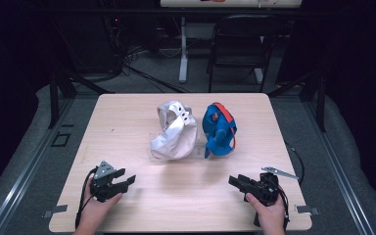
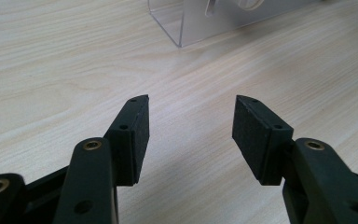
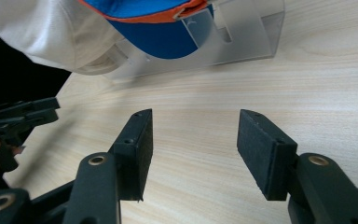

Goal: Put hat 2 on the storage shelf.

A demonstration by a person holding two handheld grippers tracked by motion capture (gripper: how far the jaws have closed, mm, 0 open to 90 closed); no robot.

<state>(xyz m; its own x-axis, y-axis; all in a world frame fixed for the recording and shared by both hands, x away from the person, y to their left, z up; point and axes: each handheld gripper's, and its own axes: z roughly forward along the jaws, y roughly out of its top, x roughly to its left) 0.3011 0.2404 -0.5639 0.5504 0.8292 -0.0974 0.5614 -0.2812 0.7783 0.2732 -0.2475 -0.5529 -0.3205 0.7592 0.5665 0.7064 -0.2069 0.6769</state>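
Your left gripper [image 1: 127, 178] rests on the near left part of the wooden table [image 1: 127, 122], its jaws spread apart with nothing between them; the left gripper view shows bare wood between the pads [image 2: 135, 135]. Your right gripper [image 1: 236, 181] sits at the near right, jaws likewise spread and empty. Both point inward toward the middle of the table. Beyond them, well apart from both, two caps hang side by side on a clear acrylic stand [image 1: 199, 144]: the white cap [image 1: 175, 131] on your left, the blue cap [image 1: 219, 129] with orange trim on your right. The right gripper view shows both caps on the stand [image 3: 247, 32], and your left gripper [image 3: 51, 109] farther off.
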